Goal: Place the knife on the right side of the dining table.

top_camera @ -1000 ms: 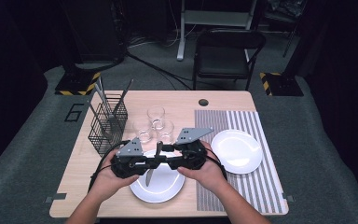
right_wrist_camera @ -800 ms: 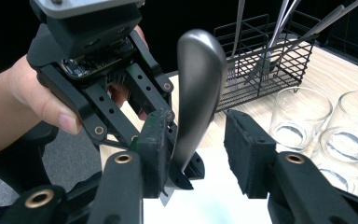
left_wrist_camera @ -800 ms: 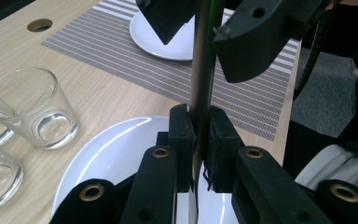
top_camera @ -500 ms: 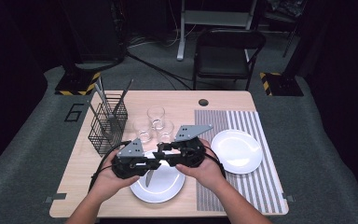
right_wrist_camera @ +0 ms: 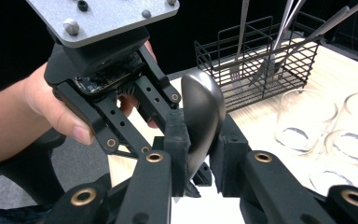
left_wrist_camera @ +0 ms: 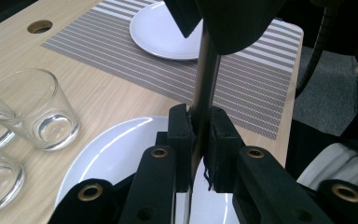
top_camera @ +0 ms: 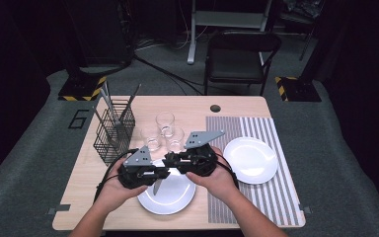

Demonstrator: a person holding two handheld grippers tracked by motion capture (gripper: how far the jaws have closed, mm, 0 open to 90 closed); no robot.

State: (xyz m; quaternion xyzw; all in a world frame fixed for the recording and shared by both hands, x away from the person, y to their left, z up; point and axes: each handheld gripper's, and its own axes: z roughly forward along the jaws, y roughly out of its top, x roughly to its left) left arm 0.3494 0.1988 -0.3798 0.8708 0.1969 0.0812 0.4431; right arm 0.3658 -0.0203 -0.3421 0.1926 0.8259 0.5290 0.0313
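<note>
A metal spoon is held between my two grippers above the near white plate (top_camera: 177, 196). My left gripper (left_wrist_camera: 199, 126) is shut on the spoon's handle (left_wrist_camera: 205, 70), whose end (top_camera: 156, 186) hangs down over the plate (left_wrist_camera: 116, 144). My right gripper (right_wrist_camera: 200, 135) is shut on the spoon's bowl (right_wrist_camera: 203, 109), which stands on edge between the pads. In the high view the left gripper (top_camera: 164, 170) and the right gripper (top_camera: 173, 162) meet nose to nose at the table's front middle. A hand holds each one.
Three empty glasses (top_camera: 165, 122) stand just behind the grippers. A black wire basket (top_camera: 113, 131) with several utensils is at the left. A second white plate (top_camera: 250, 159) lies on the striped placemat (top_camera: 256, 197) at the right. A chair (top_camera: 239, 59) stands beyond the table.
Both grippers have stayed together over the near plate with the spoon between them. Only a slight shift of the hands shows.
</note>
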